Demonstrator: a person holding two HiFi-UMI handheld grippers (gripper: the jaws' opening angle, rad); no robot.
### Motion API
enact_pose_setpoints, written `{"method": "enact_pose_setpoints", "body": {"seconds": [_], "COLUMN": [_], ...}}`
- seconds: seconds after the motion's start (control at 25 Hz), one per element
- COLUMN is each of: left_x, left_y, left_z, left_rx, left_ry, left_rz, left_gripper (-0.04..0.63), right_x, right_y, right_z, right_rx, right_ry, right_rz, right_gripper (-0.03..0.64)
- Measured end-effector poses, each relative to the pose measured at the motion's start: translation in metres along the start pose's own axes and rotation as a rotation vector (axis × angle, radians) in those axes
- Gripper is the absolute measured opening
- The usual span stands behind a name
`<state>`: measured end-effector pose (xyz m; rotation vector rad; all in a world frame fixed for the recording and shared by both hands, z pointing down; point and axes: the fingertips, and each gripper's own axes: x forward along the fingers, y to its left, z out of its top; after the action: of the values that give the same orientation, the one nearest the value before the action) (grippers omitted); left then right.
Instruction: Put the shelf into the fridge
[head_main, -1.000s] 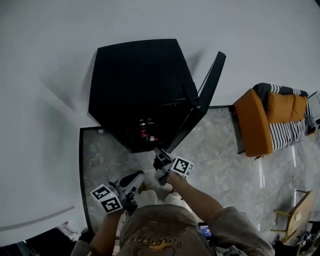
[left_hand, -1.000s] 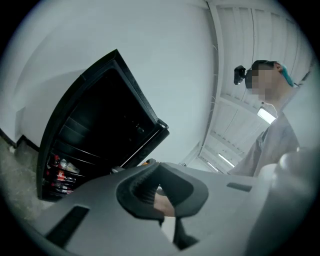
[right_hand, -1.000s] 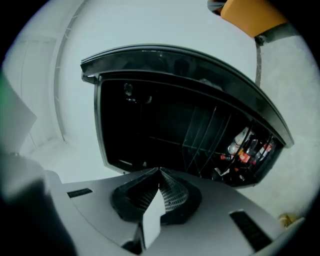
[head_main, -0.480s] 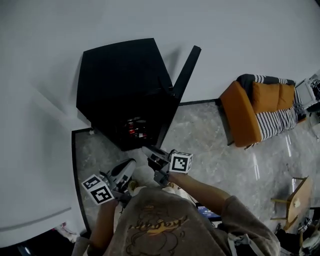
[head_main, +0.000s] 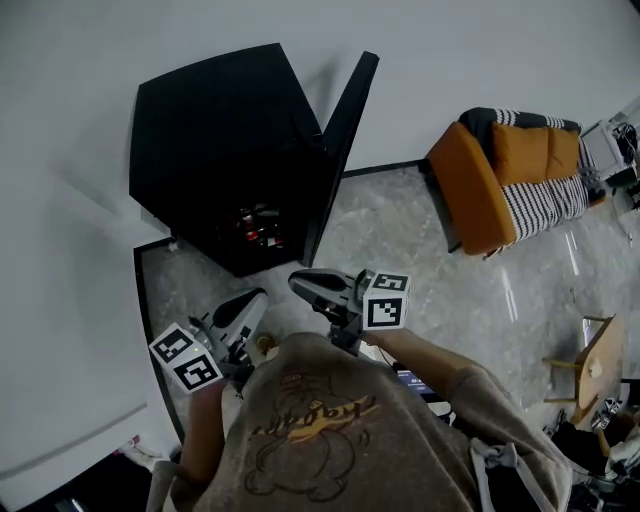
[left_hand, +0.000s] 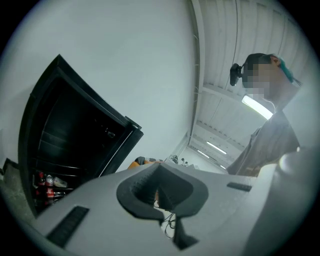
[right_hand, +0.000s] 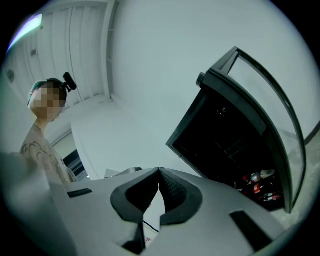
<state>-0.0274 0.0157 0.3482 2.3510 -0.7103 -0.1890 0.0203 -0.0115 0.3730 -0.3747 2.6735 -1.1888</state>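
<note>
Both your jaws are clenched on nothing: the left gripper (head_main: 255, 298) and the right gripper (head_main: 298, 281) each press their tips together. Just ahead of them stands the black fridge (head_main: 215, 130) with its door (head_main: 340, 130) swung open. Red cans (head_main: 258, 225) sit low inside. Above them the interior is too dark for you to make out the shelf. Well off beyond the right jaws, an orange sofa (head_main: 490, 175) stands on the marble floor (head_main: 400, 240).
</note>
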Motion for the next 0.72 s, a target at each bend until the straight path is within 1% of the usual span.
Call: {"method": "enact_pose_setpoints", "body": {"seconds": [0.16,0.28,0.44,0.6,0.72], "left_x": [0.009,0.019,0.025,0.027,0.029], "left_y": [-0.005,-0.007,-0.009,-0.006,-0.006], "left_z": [-0.002,-0.001,0.000,-0.002,-0.005], "left_rx": [0.047,0.078,0.092,0.110,0.108], "left_ry": [0.038,0.059,0.057,0.053,0.055], "left_rz": [-0.018,-0.027,-0.044,-0.040,-0.041], "left_gripper": [0.006,0.006,0.006,0.006,0.006], "right_x": [-0.011,-0.017,-0.020,-0.022,-0.022], "right_y": [0.016,0.029,0.039,0.040,0.039], "right_z": [0.007,0.013,0.018,0.023,0.021], "right_rx": [-0.103,-0.203,-0.306,-0.350,-0.385], "right_ry": [0.022,0.053,0.071,0.060,0.090], "right_rz": [0.010,0.037,0.086,0.127,0.127], "right_gripper": [0.020,0.020,0.020,0.020,0.020]}}
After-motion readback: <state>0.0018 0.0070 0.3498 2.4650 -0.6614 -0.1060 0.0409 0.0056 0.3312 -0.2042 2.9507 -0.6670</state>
